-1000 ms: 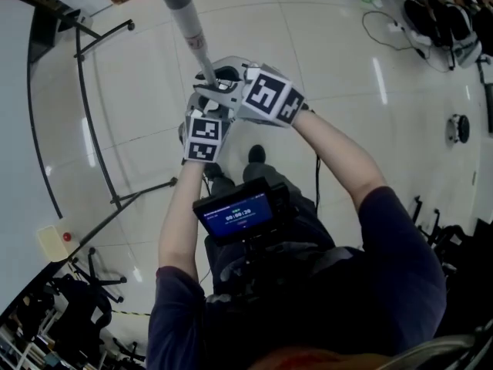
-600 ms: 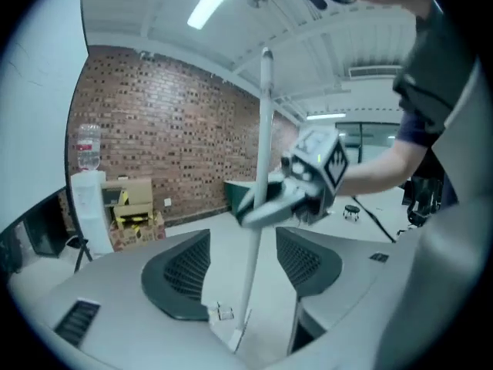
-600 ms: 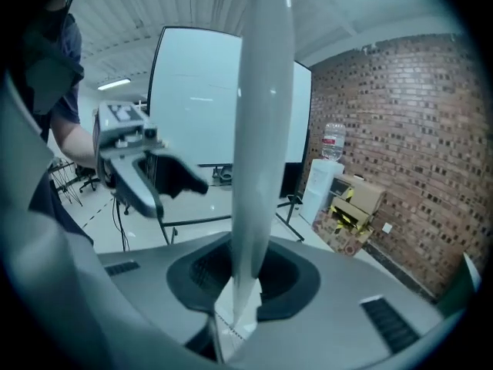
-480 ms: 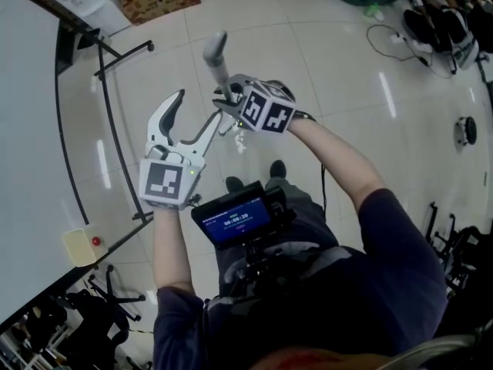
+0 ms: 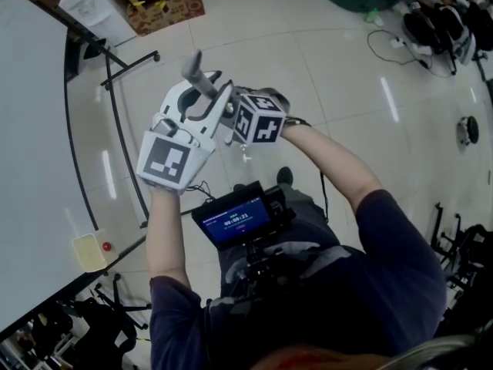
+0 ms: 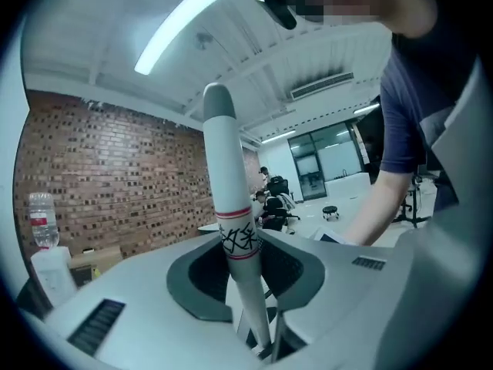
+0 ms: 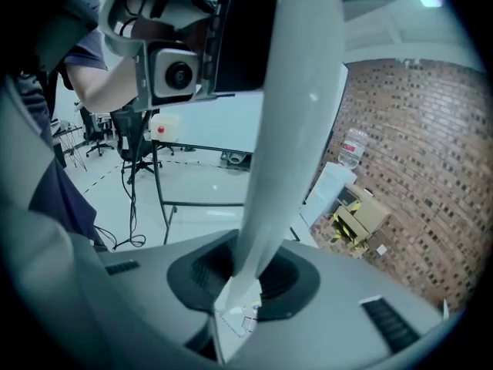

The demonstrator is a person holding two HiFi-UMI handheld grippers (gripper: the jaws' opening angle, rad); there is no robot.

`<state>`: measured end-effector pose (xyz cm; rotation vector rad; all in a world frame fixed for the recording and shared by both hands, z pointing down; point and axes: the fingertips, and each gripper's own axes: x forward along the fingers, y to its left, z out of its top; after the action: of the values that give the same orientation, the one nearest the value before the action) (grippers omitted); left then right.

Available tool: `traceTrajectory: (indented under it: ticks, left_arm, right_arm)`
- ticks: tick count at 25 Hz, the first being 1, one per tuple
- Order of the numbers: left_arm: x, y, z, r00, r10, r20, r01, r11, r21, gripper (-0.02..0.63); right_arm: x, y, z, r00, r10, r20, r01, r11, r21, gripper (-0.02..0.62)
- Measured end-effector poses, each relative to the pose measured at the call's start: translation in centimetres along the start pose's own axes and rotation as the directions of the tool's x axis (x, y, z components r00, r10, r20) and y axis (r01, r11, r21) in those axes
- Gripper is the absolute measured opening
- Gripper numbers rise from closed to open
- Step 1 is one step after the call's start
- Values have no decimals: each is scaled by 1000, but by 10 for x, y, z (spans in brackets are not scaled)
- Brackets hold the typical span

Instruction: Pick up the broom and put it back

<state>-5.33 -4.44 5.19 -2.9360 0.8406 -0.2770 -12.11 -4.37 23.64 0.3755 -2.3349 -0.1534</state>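
The left gripper [image 6: 245, 262], jaws just closing, clamps the broom handle [image 6: 228, 183] at its red bands. The right gripper [image 7: 245, 274] squeezes the same handle just beside, at the left's 4 o'clock. The handle's grey tip points toward 11 o'clock over the tiled floor [image 5: 331, 60].

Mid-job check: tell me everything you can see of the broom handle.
The broom handle is a smooth, pale grey-white tube, plastic or coated metal by its look, ending in a rounded grey cap. Below the cap, two red bands enclose a black scribbled mark. It stands roughly upright, leaning slightly. The left gripper has just been closing its jaws and clamps it at that mark; the right gripper clamps it lower, by a white paper label. Its lower end is out of view.
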Motion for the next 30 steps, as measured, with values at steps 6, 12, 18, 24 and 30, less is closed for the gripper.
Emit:
traceTrajectory:
  ticks: [6,12,18,24,30]
  left_arm:
    - [-17,21,-20,997,70,12,-68,984,-166,71]
    - [-33,29,-62,989,143,27,-128,941,-313,68]
    - [-32,25,-98,984,171,52,-132,892,-432,69]
    - [-20,18,-133,983,168,76,-109,864,-491,69]
    - [-1,14,-196,979,200,44,-134,789,-599,69]
  right_arm:
    - [5,0,-12,1000,-26,4,26,999,48,69]
    - [6,-5,-43,995,-54,-79,57,998,36,72]
    - [2,-6,-75,983,-76,-169,76,997,-10,75]
    - [15,8,-111,969,-18,-246,17,1000,-5,75]
    - [43,18,-163,949,62,-308,-58,998,20,75]
